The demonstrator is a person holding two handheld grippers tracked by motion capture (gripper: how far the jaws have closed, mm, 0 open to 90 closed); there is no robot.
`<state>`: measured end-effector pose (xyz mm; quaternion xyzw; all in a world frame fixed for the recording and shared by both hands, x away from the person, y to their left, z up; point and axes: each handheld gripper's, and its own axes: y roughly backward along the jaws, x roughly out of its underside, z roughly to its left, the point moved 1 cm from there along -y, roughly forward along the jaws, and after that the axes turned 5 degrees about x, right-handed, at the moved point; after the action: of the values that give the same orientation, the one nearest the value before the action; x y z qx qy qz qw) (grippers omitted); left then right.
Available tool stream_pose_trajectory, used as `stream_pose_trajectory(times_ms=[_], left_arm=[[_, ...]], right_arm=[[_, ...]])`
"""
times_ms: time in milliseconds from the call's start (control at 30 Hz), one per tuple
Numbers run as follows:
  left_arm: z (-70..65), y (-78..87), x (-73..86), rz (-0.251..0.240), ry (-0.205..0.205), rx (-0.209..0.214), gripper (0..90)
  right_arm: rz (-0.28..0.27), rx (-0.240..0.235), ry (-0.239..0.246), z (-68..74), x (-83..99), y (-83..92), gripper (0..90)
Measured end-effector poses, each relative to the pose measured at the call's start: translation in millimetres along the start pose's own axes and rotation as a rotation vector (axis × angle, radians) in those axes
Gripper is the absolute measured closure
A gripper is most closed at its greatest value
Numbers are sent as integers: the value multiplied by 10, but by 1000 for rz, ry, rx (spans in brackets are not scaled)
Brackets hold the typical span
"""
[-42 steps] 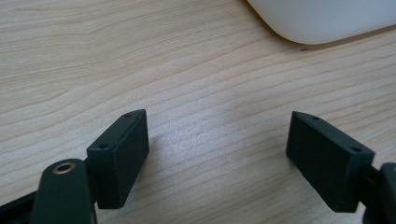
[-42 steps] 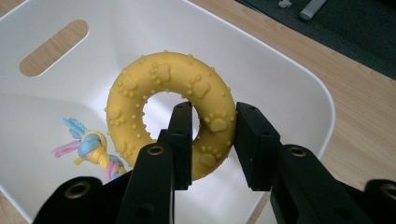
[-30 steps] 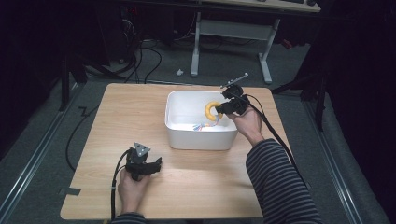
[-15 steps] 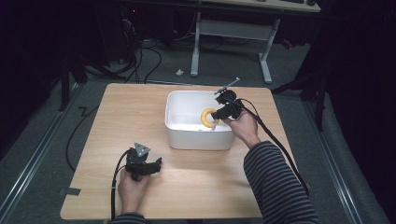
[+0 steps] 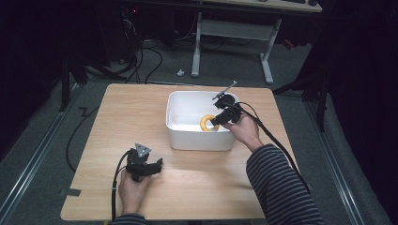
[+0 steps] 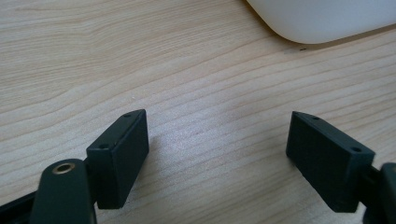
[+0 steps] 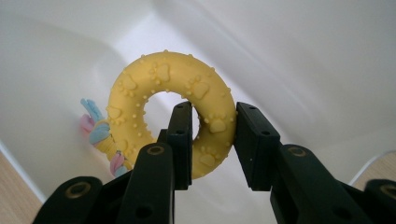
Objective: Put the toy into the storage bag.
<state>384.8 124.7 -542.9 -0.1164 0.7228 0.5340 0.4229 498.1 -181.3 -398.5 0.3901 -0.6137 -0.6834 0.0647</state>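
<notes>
Yellow paw-print ring (image 7: pixel 170 109) with pastel rope, clamped by right tool (image 7: pixel 212 140); left tool (image 6: pixel 217 149) gapes.

Looks like I'm working in some kind of lab or recording room, not anybody's home. My light wooden square table (image 5: pixel 141 112) sits alone on a grey carpeted floor (image 5: pixel 42 140), lit from above while everything around it goes dark. Loose black cables (image 5: pixel 141 61) snake across the floor behind it, and there's a white metal-legged workbench frame (image 5: pixel 234 33) at the back. A pale floor rail (image 5: pixel 28 164) runs along the left side. Pretty bare, very test-setup vibe.
</notes>
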Motion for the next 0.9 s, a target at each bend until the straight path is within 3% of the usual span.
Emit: stream_pose_trajectory(times_ms=[400, 833, 900], left_arm=[[0, 0, 0, 0, 0, 0, 214], [0, -1, 0, -1, 0, -1, 214], [-1, -1, 0, -1, 0, -1, 214]], right_arm=[[8, -3, 21, 92, 32, 30, 686], [4, -8, 35, 95, 42, 57, 679], [11, 10, 48, 85, 39, 47, 561]])
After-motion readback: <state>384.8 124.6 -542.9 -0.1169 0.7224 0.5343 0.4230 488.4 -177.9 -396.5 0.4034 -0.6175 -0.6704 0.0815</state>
